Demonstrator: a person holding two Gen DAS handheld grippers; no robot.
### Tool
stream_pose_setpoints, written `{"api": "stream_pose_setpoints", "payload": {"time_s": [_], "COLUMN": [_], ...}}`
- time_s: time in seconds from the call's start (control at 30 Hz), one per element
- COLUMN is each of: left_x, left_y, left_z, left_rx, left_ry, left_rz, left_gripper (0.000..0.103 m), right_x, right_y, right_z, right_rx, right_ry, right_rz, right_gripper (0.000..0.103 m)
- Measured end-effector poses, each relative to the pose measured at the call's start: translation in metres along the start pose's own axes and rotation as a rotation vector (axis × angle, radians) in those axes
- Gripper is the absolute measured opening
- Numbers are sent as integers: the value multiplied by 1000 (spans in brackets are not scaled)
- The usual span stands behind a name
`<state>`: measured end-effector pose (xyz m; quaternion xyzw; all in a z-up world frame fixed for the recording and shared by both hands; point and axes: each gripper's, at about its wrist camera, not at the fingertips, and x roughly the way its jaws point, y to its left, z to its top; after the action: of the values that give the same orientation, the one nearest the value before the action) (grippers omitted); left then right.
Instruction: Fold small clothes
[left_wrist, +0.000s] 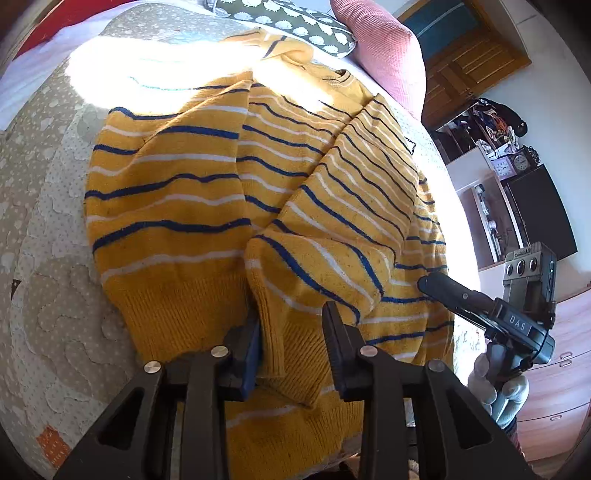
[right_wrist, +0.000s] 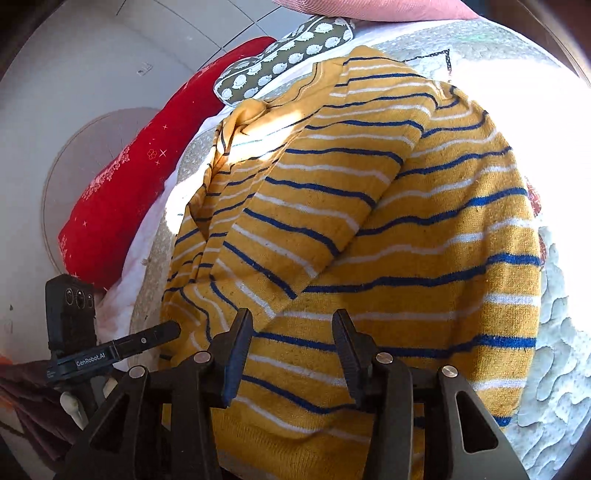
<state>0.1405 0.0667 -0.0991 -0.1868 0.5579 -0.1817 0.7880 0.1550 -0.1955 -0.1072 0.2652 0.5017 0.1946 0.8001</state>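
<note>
A yellow sweater (left_wrist: 295, 184) with blue and white stripes lies on the bed, its sleeves folded in over the body. In the left wrist view my left gripper (left_wrist: 291, 312) is at the near hem. One sleeve's ribbed cuff (left_wrist: 288, 354) fills the gap between its fingers, which press on it. My right gripper (right_wrist: 291, 314) hovers open over the striped body (right_wrist: 406, 240) with nothing pinched. The left view shows the right gripper (left_wrist: 430, 282) at the sweater's right edge. The right view shows the left gripper (right_wrist: 171, 328) side-on at the sweater's left edge.
A quilted cream bedspread (left_wrist: 55, 258) lies under the sweater. A pink pillow (left_wrist: 380, 48) and a hedgehog-print cushion (left_wrist: 295, 22) sit at the bed's far end, a red cushion (right_wrist: 122, 184) along one side. Shelves (left_wrist: 491, 192) and a dresser (left_wrist: 565, 369) stand beyond the bed edge.
</note>
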Motion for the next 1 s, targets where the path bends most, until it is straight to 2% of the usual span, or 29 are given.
{"api": "stream_pose_setpoints", "payload": {"time_s": [0.13, 0.17, 0.2, 0.23, 0.4, 0.47, 0.5, 0.53, 0.57, 0.7, 0.83, 0.9, 0.97, 1.0], "left_x": [16, 18, 17, 15, -10, -18, -20, -23, -25, -29, -36, -35, -27, -22], "left_y": [-3, -5, -7, -10, -14, -11, -9, -6, -5, -4, -14, -13, -4, 2], "left_z": [-1, -1, -1, 0, 15, 27, 34, 41, 49, 93, 146, 169, 184, 186], "left_rx": [-26, -18, -6, 9, 32, 29, 25, 20, 19, 34, 77, 85, 76, 72], "left_ry": [27, 38, 32, 29, -25, -37, -40, -43, -45, -68, -116, -126, -120, -109], "left_rz": [50, 71, 97, 115, 125, 135, 142, 153, 163, 197, 230, 256, 293, 311], "left_gripper": [31, 28, 7, 4, 4, 4, 4, 4, 4, 4, 4, 4, 4, 4], "right_x": [5, 9, 12, 16, 29, 36, 39, 43, 45, 35, 16, 18, 18, 14], "right_y": [-9, -10, -12, -13, -24, -33, -36, -37, -36, -22, -3, 1, -3, -6], "right_z": [9, 12, 17, 22, 46, 57, 62, 68, 75, 103, 118, 117, 111, 109], "right_rx": [29, 37, 45, 54, 131, 188, 205, 209, 204, 164, 113, 87, 55, 38], "right_ry": [-8, -9, -9, -8, -44, -58, -56, -49, -42, -103, -168, -114, -42, -39], "right_rz": [38, 38, 42, 37, -15, 6, 22, 28, 29, 40, 115, 121, 109, 87], "right_gripper": [50, 50, 50, 50, 50, 50, 47, 26, 12, 11, 12, 14, 28, 29]}}
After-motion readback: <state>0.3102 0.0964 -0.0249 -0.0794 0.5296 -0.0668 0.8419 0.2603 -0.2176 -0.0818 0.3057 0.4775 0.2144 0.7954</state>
